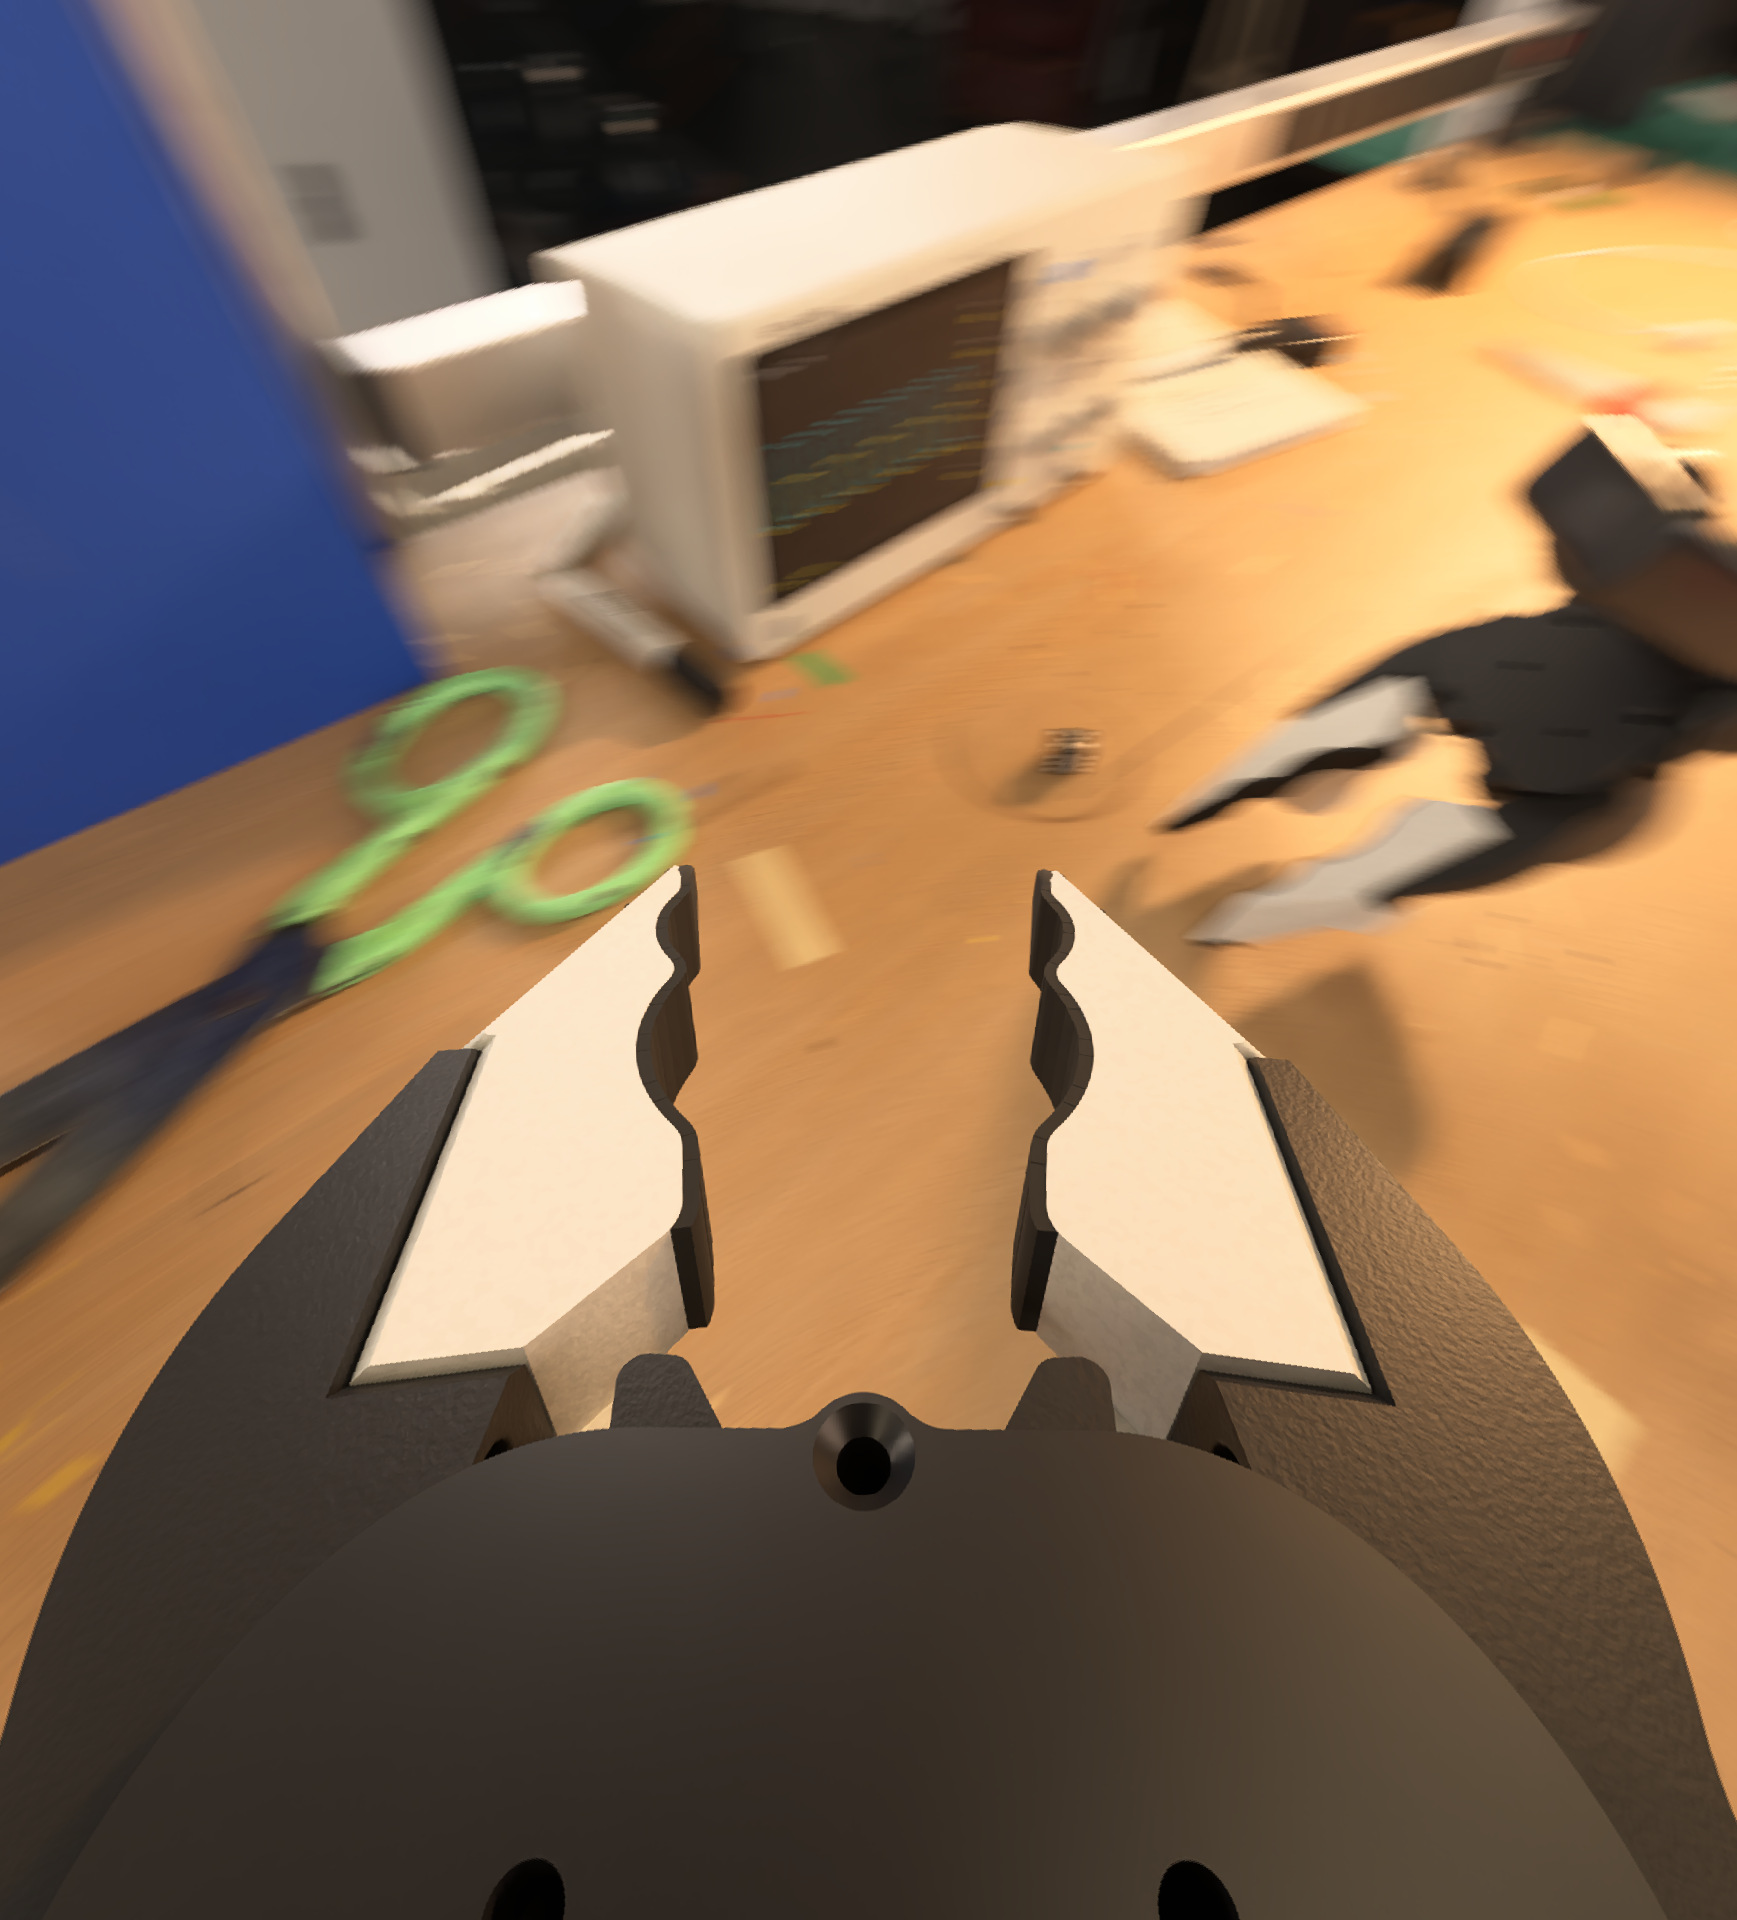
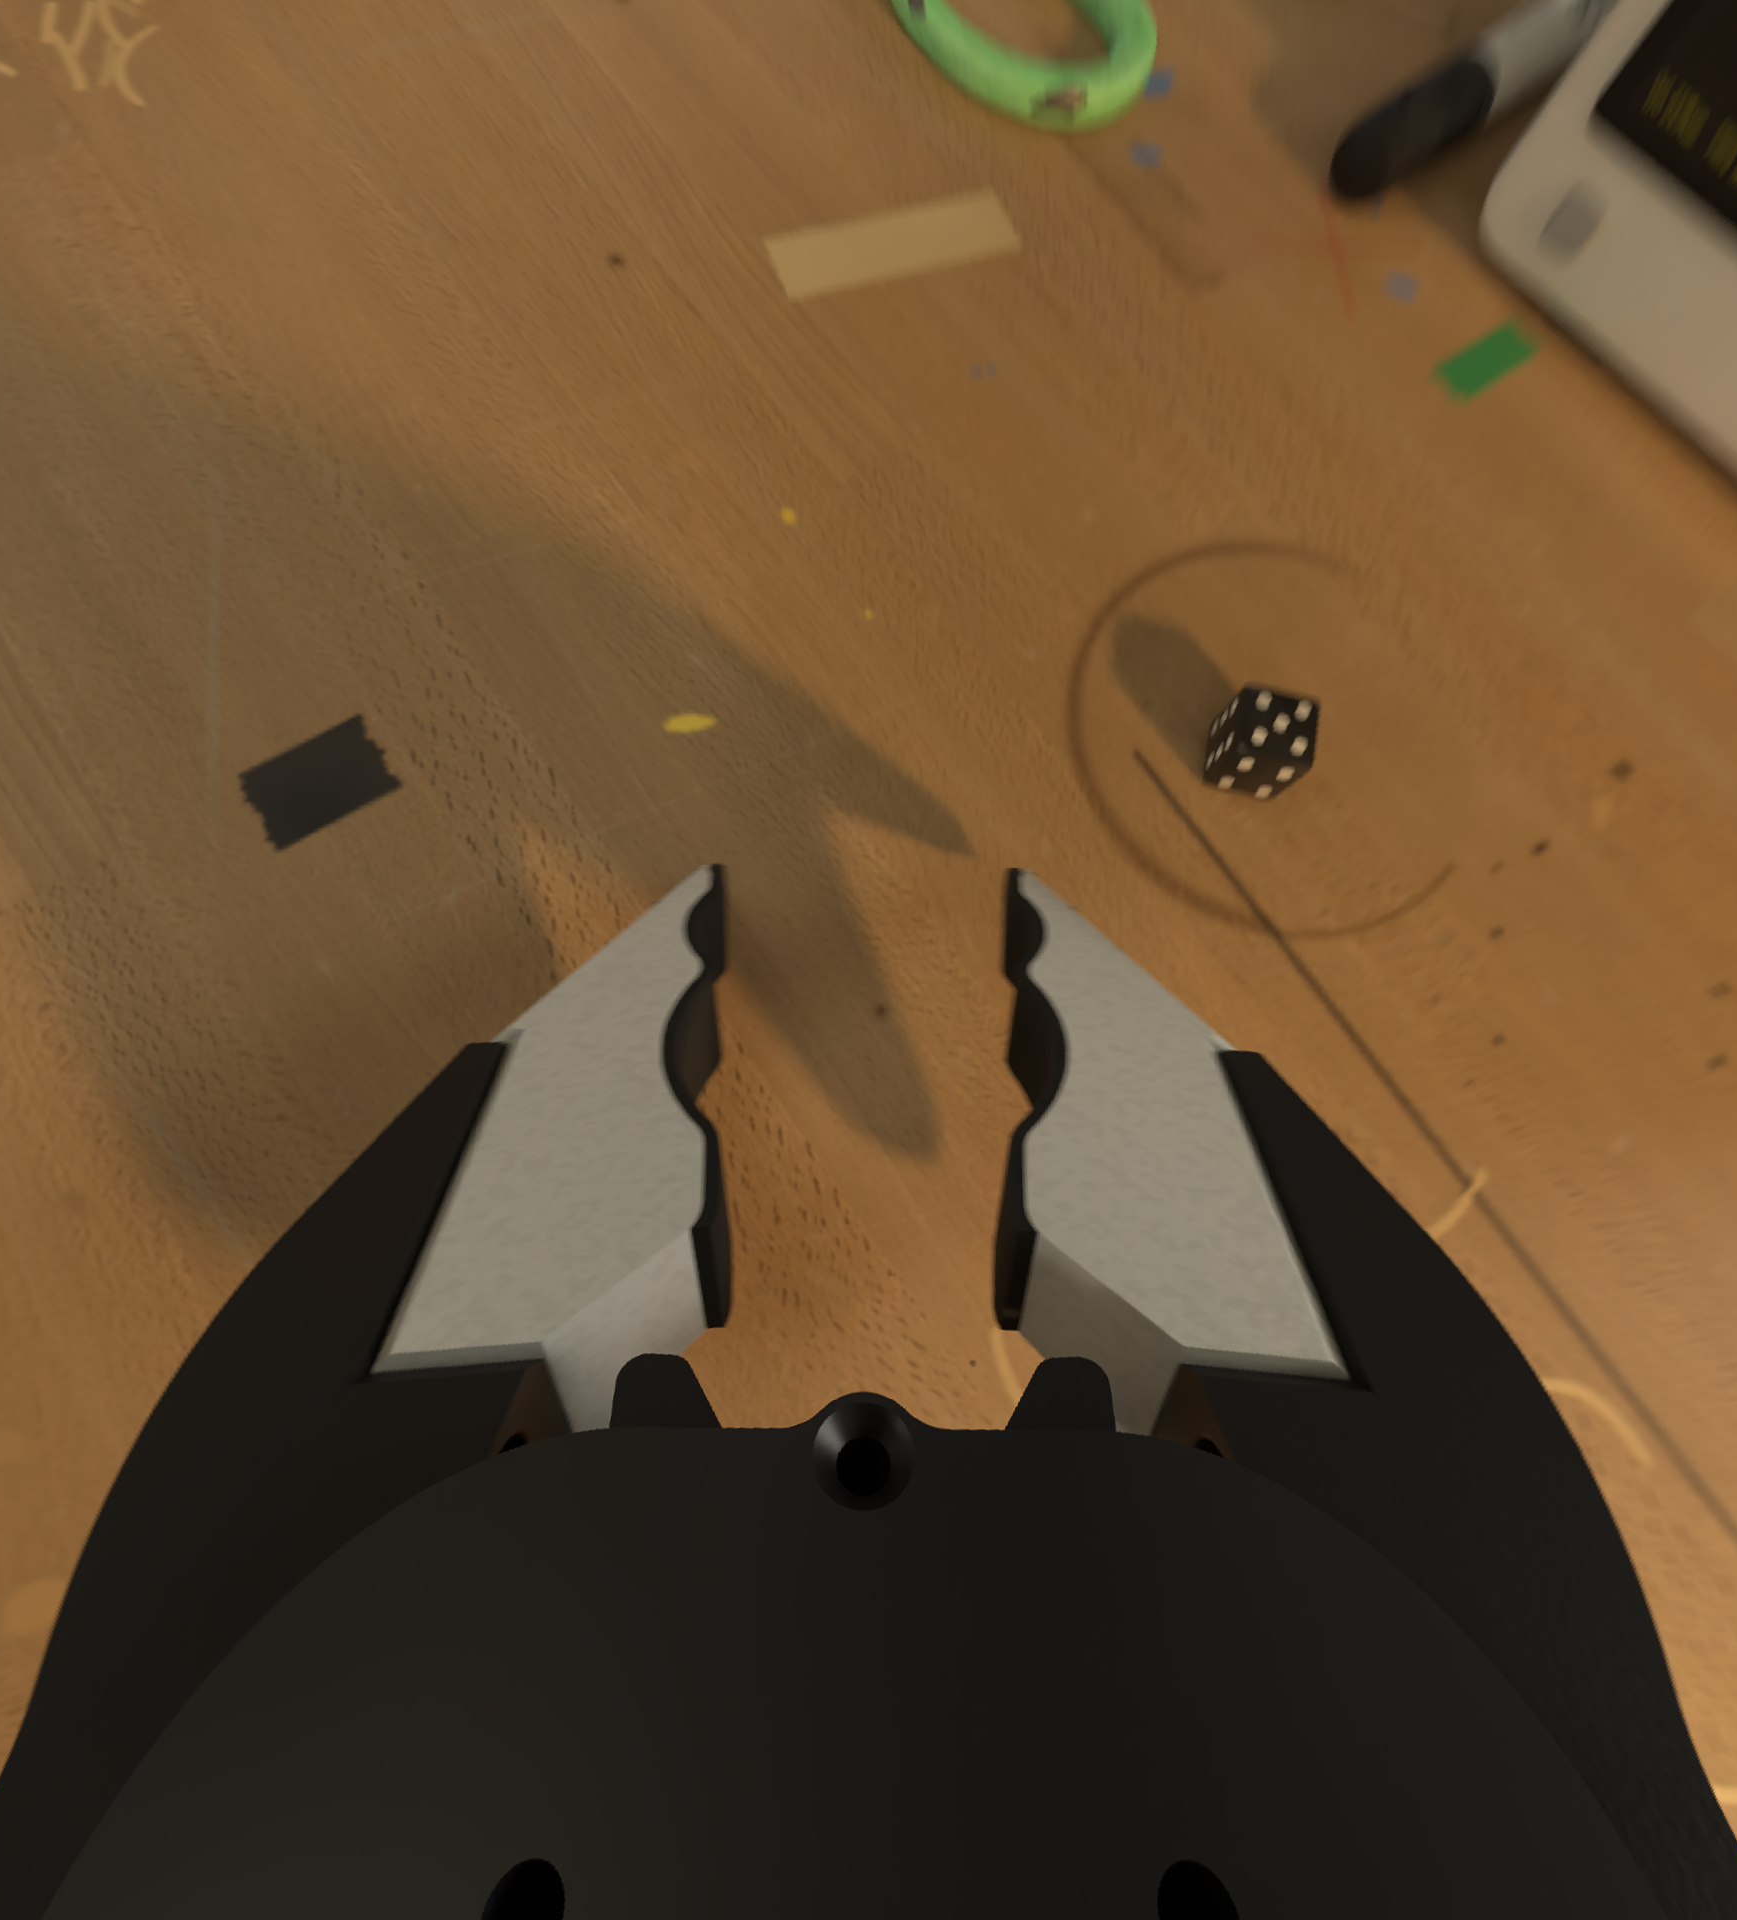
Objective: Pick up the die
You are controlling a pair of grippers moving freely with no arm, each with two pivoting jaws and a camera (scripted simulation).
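The die (image 2: pixel 1261 742) is small and black with white pips. It rests on the wooden table inside a faint dark ring mark, ahead and to the right of my right gripper (image 2: pixel 864 873), which is open, empty and above the table. In the left wrist view the die (image 1: pixel 1064 750) is a blurred dark speck farther ahead. My left gripper (image 1: pixel 862 878) is open and empty. The right gripper (image 1: pixel 1363 831) also shows in the left wrist view at the right, fingers pointing left toward the die.
Green-handled scissors (image 1: pixel 490 821) lie at the left; one handle loop (image 2: pixel 1030 62) shows at the top of the right wrist view. A white instrument with a dark screen (image 1: pixel 843 416) stands behind the die. A black marker (image 2: pixel 1415 114) lies near it. Tape patches (image 2: pixel 318 779) are on the table.
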